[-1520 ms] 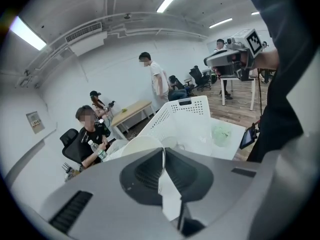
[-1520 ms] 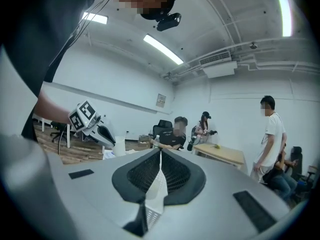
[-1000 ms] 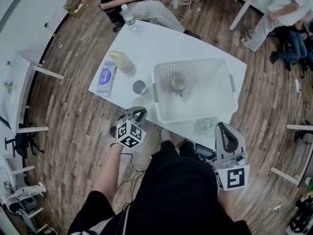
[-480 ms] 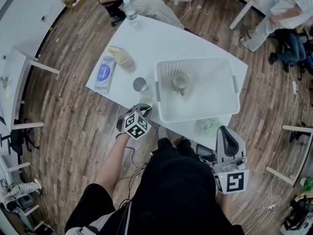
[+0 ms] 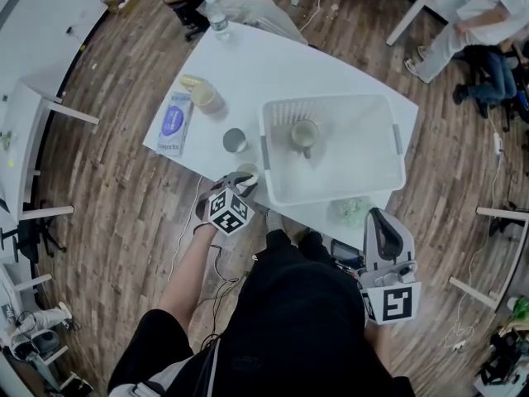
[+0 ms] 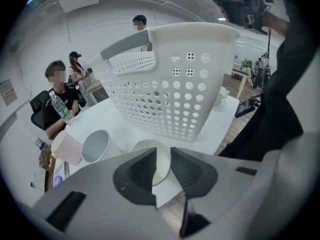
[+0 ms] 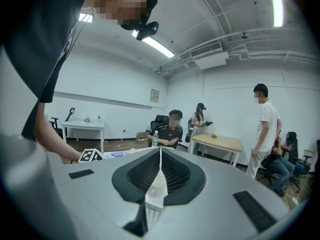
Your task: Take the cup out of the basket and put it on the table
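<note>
the white bench carries a perforated white basket, and the cup i'm after is not out yet: it stands upright in the basket's left part, mouth up, its handle turned towards me. it looks like a glazed mug, so i expect it to be stiff, fairly heavy for its size, slick on the outside, and likely to chip if it knocks the basket wall. i'd pinch it over the rim, one pad inside and one outside, on the side away from the handle, then lift straight up.

the left tool is at the bench's near edge, tilted steeply down over a cream cup that stands on the bench outside the basket. its jaws have just been opening and stand slightly apart, with the cream cup showing through the gap and the pads not pressing on it. the right tool is held near level at my right side, off the bench, jaws together on nothing.
</note>
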Tool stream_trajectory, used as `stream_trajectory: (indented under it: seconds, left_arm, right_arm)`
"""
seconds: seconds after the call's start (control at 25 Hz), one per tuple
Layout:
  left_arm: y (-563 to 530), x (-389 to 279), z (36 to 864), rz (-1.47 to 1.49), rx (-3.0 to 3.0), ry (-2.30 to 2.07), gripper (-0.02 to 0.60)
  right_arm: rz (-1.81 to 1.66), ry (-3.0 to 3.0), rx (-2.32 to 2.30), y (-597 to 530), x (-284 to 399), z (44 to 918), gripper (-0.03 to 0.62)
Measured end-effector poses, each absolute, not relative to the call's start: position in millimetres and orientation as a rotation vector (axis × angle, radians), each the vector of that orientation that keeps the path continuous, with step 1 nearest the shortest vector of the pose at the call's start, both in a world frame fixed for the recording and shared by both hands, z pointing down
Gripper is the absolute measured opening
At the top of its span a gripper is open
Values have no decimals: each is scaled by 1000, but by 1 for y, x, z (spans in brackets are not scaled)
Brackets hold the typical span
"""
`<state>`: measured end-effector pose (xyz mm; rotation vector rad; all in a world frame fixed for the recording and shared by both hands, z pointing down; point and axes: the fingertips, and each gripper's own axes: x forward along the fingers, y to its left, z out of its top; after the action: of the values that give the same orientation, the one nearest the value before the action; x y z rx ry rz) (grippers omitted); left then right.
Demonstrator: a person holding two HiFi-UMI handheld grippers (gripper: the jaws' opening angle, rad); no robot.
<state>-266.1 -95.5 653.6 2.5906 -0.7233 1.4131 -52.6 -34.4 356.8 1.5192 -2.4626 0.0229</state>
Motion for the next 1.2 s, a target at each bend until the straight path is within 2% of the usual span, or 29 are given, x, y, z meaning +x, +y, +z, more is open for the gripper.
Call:
stream_trajectory:
  seconds: [0.4,0.56,0.68,0.96,1.2]
  left_arm:
    - [-91,-262,633,1309,2610,-826,89]
    - [-84,-264,603,1225,2658,-931,18]
    - [-78,-261,556,1018,2696,-1044,9]
    - [-69,-231,420,322,2820,-1147,8]
    - [-55,-166,368,106,2869,-993,9]
  right_arm:
    - [17,-2495,1501,-39,-48,354,28]
    - [4,-2512,1492,-40,-48,353,28]
    - [-1,-2518,1489,-39,-47,354,28]
    - [-6,-2568,1486,-37,-49,347,28]
    - [-7,-2599,1534,-38,-37,339,27]
